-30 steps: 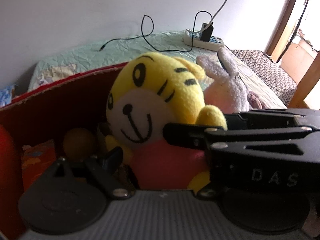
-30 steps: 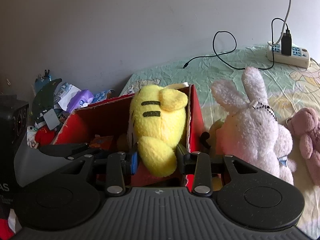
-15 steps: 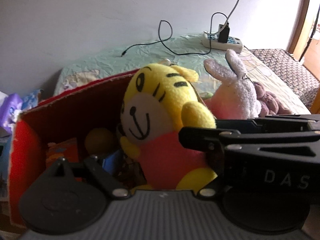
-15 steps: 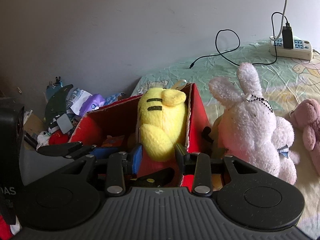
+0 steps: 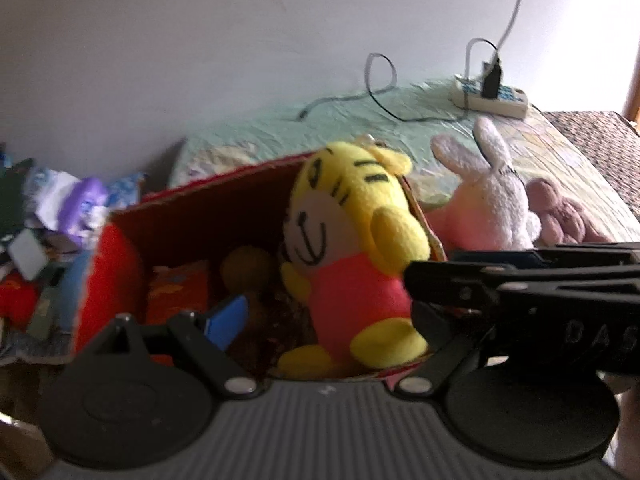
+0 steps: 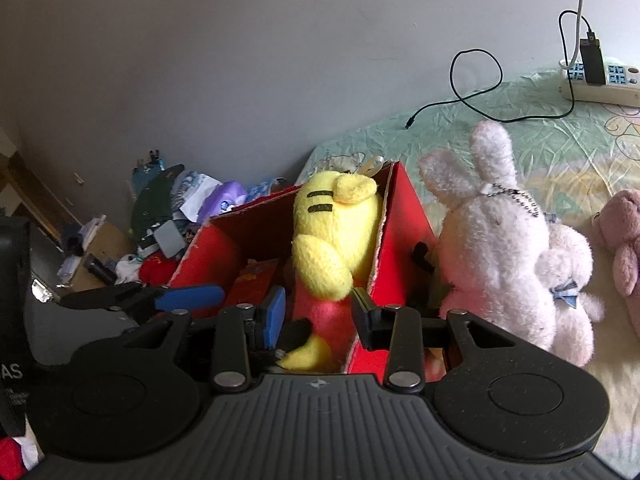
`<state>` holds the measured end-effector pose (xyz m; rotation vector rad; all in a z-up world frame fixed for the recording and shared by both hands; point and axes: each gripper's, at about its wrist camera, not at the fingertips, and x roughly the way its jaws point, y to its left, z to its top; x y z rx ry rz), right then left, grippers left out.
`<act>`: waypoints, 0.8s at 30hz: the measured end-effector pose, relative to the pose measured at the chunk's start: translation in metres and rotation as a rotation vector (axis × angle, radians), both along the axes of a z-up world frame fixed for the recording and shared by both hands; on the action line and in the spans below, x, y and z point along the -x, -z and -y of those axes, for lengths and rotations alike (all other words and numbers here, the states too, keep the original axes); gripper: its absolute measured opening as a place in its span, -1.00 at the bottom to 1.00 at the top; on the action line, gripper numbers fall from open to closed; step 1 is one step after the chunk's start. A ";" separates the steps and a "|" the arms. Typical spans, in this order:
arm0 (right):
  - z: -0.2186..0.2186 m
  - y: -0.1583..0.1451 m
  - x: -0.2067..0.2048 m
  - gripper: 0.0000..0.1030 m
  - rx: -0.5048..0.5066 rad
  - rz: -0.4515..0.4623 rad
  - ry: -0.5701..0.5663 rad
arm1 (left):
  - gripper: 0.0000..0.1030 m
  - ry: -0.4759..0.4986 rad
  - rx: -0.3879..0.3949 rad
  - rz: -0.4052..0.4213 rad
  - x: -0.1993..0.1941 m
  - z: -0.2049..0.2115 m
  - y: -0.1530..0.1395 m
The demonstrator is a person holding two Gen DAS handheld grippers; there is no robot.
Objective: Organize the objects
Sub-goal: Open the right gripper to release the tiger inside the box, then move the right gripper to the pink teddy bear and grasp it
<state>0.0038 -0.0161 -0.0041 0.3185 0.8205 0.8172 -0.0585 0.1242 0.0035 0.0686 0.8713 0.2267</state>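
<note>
One toy, the yellow tiger plush (image 6: 332, 240), sits in your red box (image 6: 404, 216); bunny (image 6: 496, 236) and pink plush (image 6: 620, 236) wait on the bed. Left tongs (image 5: 320, 312) gape empty; right tongs (image 6: 318, 312) stand apart around the tiger without gripping.

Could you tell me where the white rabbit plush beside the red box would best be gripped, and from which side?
Probably across the white rabbit plush at its neck, just below the two upright ears, coming from above: it sits upright outside the red box, with its top unobstructed.
</note>
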 end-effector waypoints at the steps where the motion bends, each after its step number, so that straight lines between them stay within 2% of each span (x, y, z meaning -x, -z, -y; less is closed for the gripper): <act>1: 0.005 0.000 0.000 -0.23 -0.008 -0.002 -0.005 | 0.79 -0.011 -0.010 0.010 0.003 0.003 -0.004; 7: 0.039 0.001 -0.002 -0.23 -0.028 -0.023 -0.020 | 0.79 -0.020 -0.011 0.039 0.016 0.028 -0.015; 13: 0.080 0.010 -0.009 -0.22 -0.027 -0.053 0.009 | 0.79 0.048 0.015 0.060 0.015 0.067 -0.018; 20: 0.133 0.035 -0.019 -0.21 0.026 -0.108 0.105 | 0.78 0.152 0.053 0.026 -0.006 0.120 0.000; 24: 0.167 0.052 -0.029 -0.21 0.053 -0.144 0.180 | 0.78 0.231 0.123 -0.005 -0.023 0.147 0.016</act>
